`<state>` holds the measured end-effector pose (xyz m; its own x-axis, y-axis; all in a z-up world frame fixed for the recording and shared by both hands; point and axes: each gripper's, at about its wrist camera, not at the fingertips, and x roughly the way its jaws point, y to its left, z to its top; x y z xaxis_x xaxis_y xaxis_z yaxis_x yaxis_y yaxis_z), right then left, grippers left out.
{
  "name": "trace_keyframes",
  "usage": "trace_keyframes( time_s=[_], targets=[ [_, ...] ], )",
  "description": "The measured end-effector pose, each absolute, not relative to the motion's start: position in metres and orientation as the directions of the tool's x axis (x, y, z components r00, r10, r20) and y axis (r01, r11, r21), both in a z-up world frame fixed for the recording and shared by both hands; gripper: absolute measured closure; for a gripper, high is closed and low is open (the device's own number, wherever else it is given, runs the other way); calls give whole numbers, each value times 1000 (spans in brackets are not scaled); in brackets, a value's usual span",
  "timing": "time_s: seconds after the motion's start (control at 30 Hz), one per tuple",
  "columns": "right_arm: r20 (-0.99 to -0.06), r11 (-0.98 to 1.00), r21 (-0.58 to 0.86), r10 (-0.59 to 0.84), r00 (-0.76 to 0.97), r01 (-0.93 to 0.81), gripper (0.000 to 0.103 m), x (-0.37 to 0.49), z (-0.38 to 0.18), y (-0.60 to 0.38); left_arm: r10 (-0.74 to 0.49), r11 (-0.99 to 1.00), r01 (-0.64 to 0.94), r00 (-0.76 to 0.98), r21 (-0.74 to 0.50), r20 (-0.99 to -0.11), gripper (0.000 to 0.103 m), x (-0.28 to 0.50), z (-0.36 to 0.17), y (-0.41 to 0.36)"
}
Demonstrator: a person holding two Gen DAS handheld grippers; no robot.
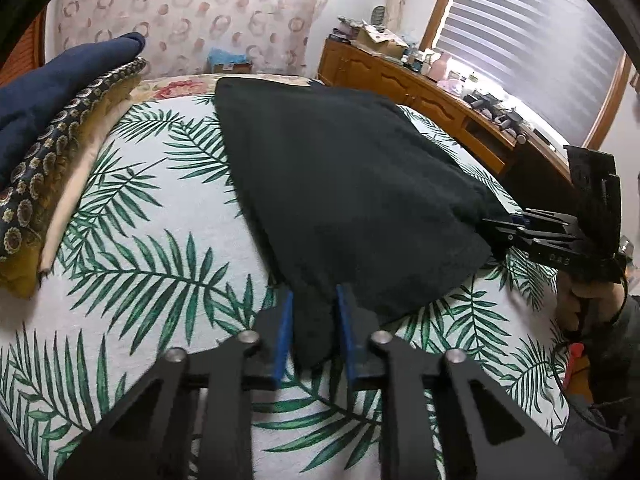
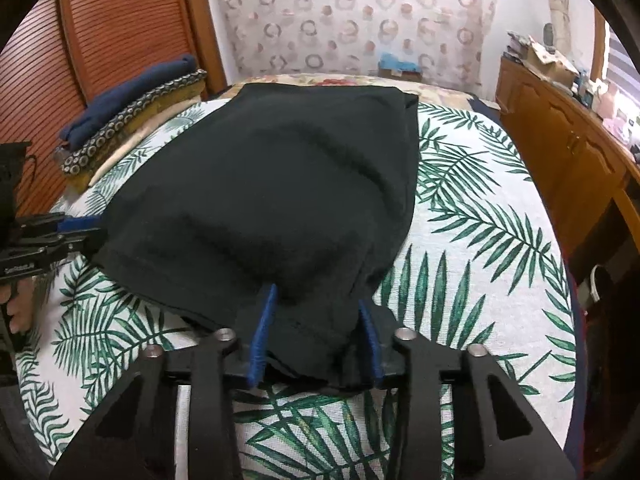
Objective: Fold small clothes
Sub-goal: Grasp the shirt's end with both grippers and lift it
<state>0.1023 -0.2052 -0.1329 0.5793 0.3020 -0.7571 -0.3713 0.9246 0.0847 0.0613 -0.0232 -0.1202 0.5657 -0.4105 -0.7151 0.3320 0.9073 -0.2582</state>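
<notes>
Nearest: left gripper (image 1: 314, 334), blue pads pinching the black garment's (image 1: 344, 184) near-left corner; right gripper (image 2: 316, 338) clamped on its bunched near-right corner, fabric hiding the pads' inner faces. The garment lies on a palm-print bedspread (image 1: 160, 248). Far left: folded clothes stack (image 2: 132, 120), partly cut off. Far right: cluttered wooden dresser (image 2: 560, 136), contents indistinct.

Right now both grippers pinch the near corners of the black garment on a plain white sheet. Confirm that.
Not plain white. The sheet carries green palm leaves, as the left wrist view shows. The left gripper and right gripper do pinch the black garment.
</notes>
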Motion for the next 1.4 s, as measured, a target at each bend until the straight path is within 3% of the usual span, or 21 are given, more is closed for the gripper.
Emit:
trace_keyframes(
  time_s=[0.1,0.2,0.37,0.63,0.8,1.0,1.27,1.4],
  targets=[
    [-752,918,101,323,575,-383,89,102,-133,-204,-421,902,344,572,-260,-704,101,60,-117,-24],
    [-739,915,129,346,578,-383,95,101,-131,-207,-465,885,353,616,-305,-636,102,55,-101,-19],
    [-693,906,181,394,603,-383,98,102,-113,-216,-493,869,362,682,-336,-541,102,59,-62,-11],
    [-613,899,171,418,670,-404,98,126,-61,-219,-482,876,378,717,-299,-504,102,108,-26,-13],
    [-583,906,122,396,709,-406,98,166,-29,-220,-483,875,378,711,-302,-510,102,150,-15,-17],
    [-635,898,91,386,669,-431,98,198,-36,-208,-483,875,395,689,-278,-540,102,141,-23,-22],
    [-714,899,167,393,580,-405,98,133,-88,-212,-476,879,377,662,-291,-579,101,96,-55,-11],
    [-743,916,130,343,575,-379,98,105,-105,-203,-461,886,380,652,-267,-601,101,83,-70,-14]
  ],
)
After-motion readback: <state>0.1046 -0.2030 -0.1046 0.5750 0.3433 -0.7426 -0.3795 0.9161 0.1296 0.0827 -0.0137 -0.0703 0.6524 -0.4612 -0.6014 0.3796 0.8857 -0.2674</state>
